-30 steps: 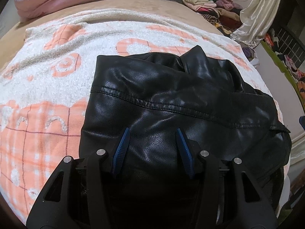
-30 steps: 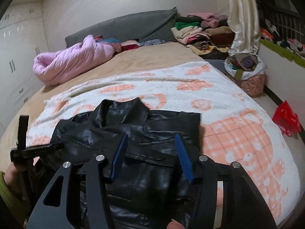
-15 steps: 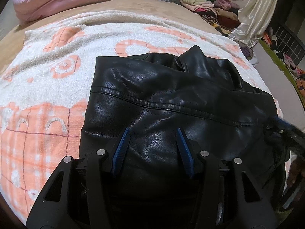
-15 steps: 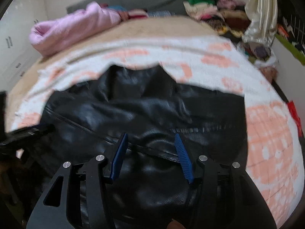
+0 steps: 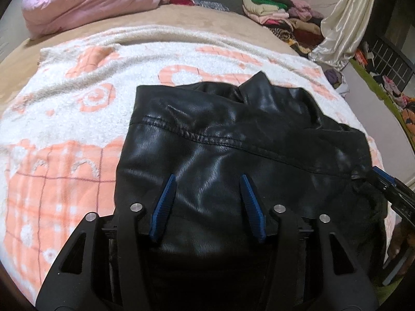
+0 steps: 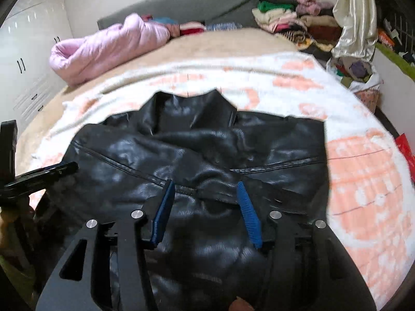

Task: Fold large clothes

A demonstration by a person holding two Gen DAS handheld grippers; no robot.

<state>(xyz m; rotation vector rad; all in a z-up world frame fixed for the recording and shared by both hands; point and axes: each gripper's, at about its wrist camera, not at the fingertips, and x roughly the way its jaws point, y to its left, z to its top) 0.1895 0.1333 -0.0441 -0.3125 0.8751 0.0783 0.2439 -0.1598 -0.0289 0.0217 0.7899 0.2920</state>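
I held both the left gripper point(image 5: 207, 184) and right gripper point(image 6: 206, 190) spread, empty, over the glossy black leather jacket point(image 5: 233, 134) on the peach-patterned fleece blanket point(image 5: 64, 129); slick leather could slip from pads.

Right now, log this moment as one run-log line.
task: fold large clothes | black leather jacket lying on blanket | left gripper open above jacket | right gripper open above jacket | nothing gripped
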